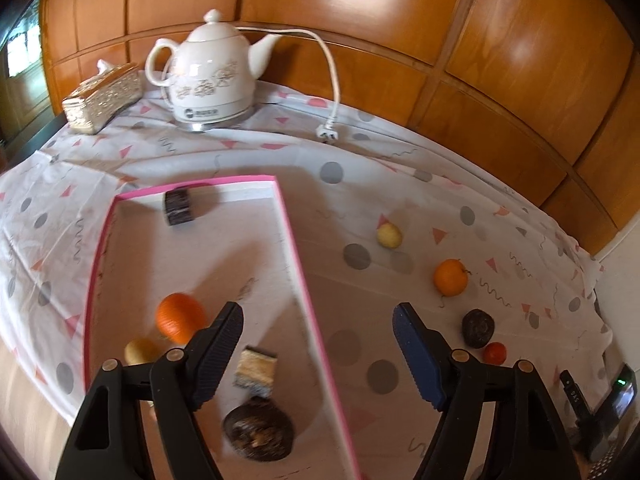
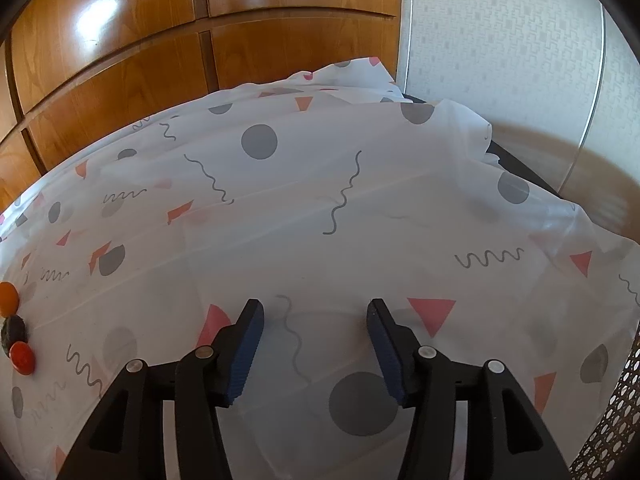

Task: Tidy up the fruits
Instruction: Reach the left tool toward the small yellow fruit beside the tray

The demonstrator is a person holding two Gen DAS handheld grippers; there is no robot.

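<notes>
A pink-rimmed white tray (image 1: 296,248) lies on the patterned cloth. In it are an orange (image 1: 180,318), a yellow fruit (image 1: 140,352), a dark round fruit (image 1: 258,434), a striped block (image 1: 256,370) and a dark block (image 1: 179,206). On the cloth to the right lie a yellow fruit (image 1: 389,235), an orange (image 1: 451,277), a dark fruit (image 1: 478,328) and a small red fruit (image 1: 495,353). My left gripper (image 1: 318,316) is open and empty above the tray's right rim. My right gripper (image 2: 315,310) is open and empty over bare cloth; the orange (image 2: 8,294), dark fruit (image 2: 14,330) and red fruit (image 2: 22,357) show at its far left.
A white electric kettle (image 1: 208,76) with loose cord and plug (image 1: 326,130) stands at the back. A tissue box (image 1: 102,98) sits at the back left. Wooden panels run behind the table. A dark device (image 1: 612,400) lies at the right edge. A perforated object (image 2: 608,420) stands at the right wrist view's lower right.
</notes>
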